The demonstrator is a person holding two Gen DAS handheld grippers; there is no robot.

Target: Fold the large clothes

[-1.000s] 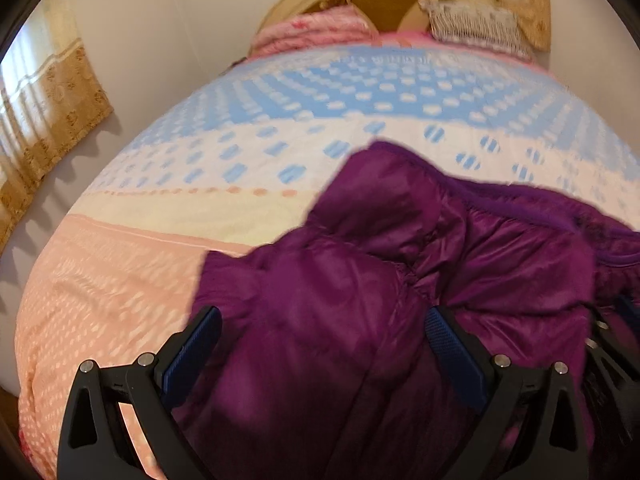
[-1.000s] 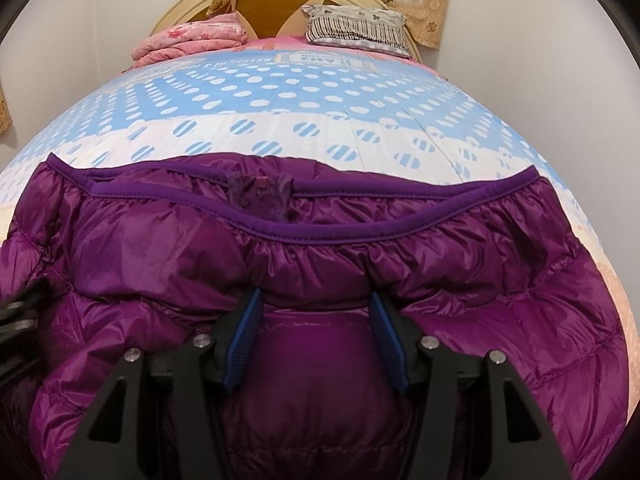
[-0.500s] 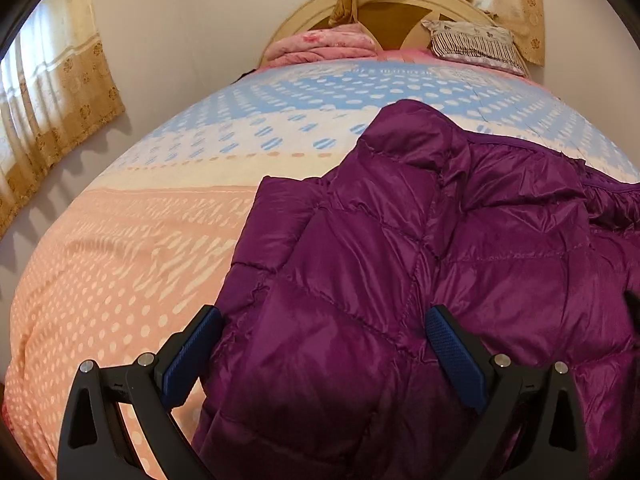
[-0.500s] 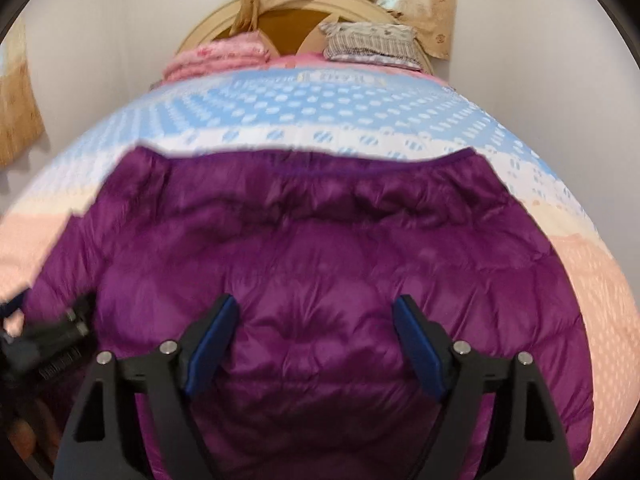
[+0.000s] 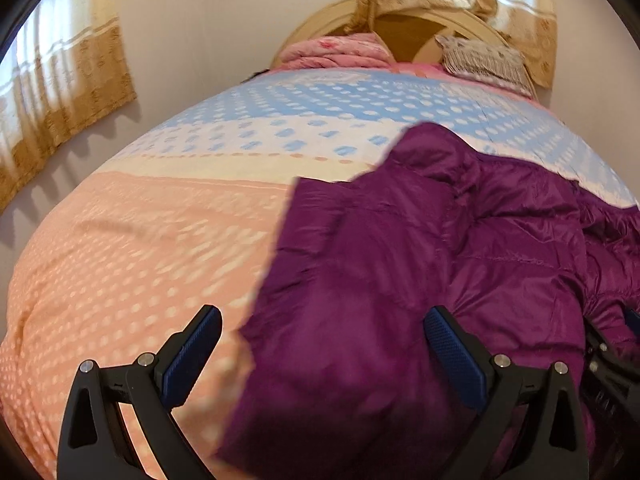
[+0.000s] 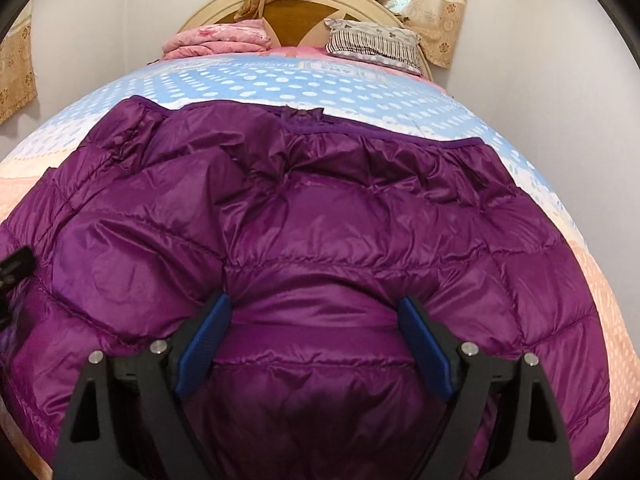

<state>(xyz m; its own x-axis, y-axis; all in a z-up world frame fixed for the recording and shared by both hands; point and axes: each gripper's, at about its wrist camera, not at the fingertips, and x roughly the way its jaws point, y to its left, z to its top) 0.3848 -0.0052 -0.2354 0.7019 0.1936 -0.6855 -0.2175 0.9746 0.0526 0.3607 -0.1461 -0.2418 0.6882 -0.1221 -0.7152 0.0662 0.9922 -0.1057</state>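
A large purple quilted down jacket (image 6: pixel 340 220) lies spread on the bed; in the left wrist view its left part (image 5: pixel 420 240) shows, with a sleeve edge reaching toward the pink part of the sheet. My left gripper (image 5: pixel 320 344) is open, just above the jacket's left edge, holding nothing. My right gripper (image 6: pixel 312 332) is open over the jacket's near middle, its blue pads (image 6: pixel 204 340) wide apart with puffy fabric bulging between them, not clamped. The other gripper shows at the left edge of the right wrist view (image 6: pixel 12 272).
The bed sheet (image 5: pixel 120 260) is pink near me, then cream, then blue with dots (image 6: pixel 280 84). A folded pink quilt (image 6: pixel 216 40) and a striped pillow (image 6: pixel 372 42) lie by the round headboard. Curtains (image 5: pixel 60 92) hang left; walls are close on both sides.
The right gripper has opened wider, then drawn down close over the jacket. The left gripper swung left, so more bare sheet shows and the jacket sits to its right.
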